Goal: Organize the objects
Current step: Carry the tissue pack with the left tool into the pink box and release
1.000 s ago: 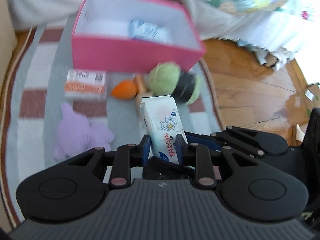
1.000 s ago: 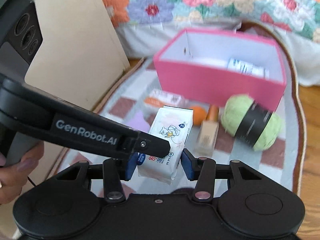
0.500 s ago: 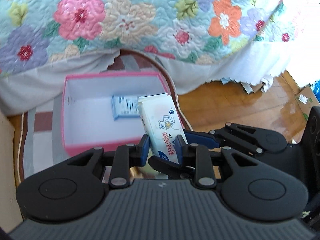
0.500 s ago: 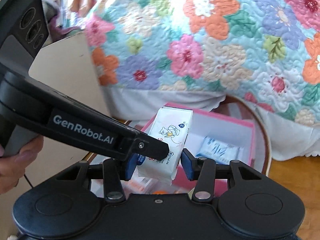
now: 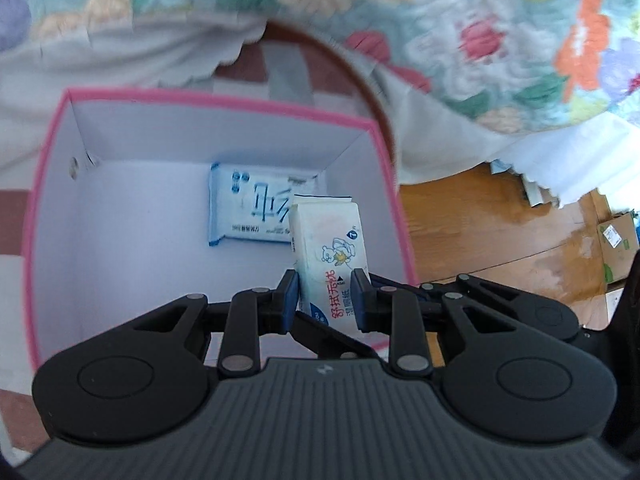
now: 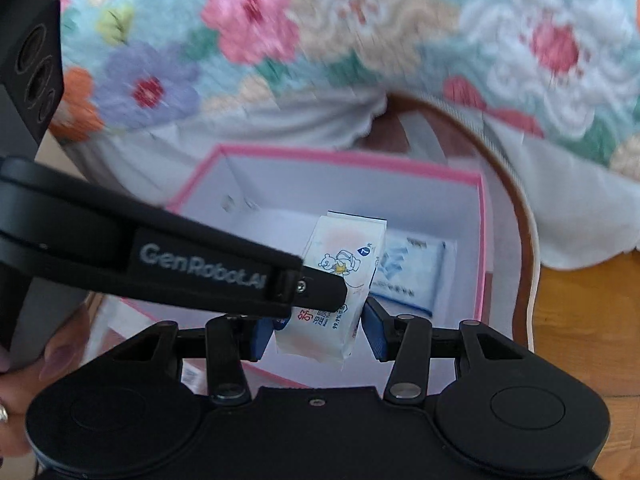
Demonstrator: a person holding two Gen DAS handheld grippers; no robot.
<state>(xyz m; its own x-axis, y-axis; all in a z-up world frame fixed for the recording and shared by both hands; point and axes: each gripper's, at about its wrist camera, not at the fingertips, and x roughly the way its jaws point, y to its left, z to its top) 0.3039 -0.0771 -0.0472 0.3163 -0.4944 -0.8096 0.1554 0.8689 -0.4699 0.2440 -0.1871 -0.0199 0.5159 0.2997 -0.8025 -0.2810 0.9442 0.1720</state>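
Two tools meet on one white wipes pack (image 5: 330, 256), held upright above the open pink box (image 5: 52, 152). The left tool (image 5: 326, 300) clamps the pack's lower end between its blue pads. In the right wrist view the right tool (image 6: 316, 334) has its pads set either side of the same pack (image 6: 340, 276); the right pad stands a little off it, so I cannot tell whether it grips. Inside the box, a blue pack (image 5: 256, 208) lies flat on the white bottom. Behind the box hangs a flowered quilt (image 6: 248, 12).
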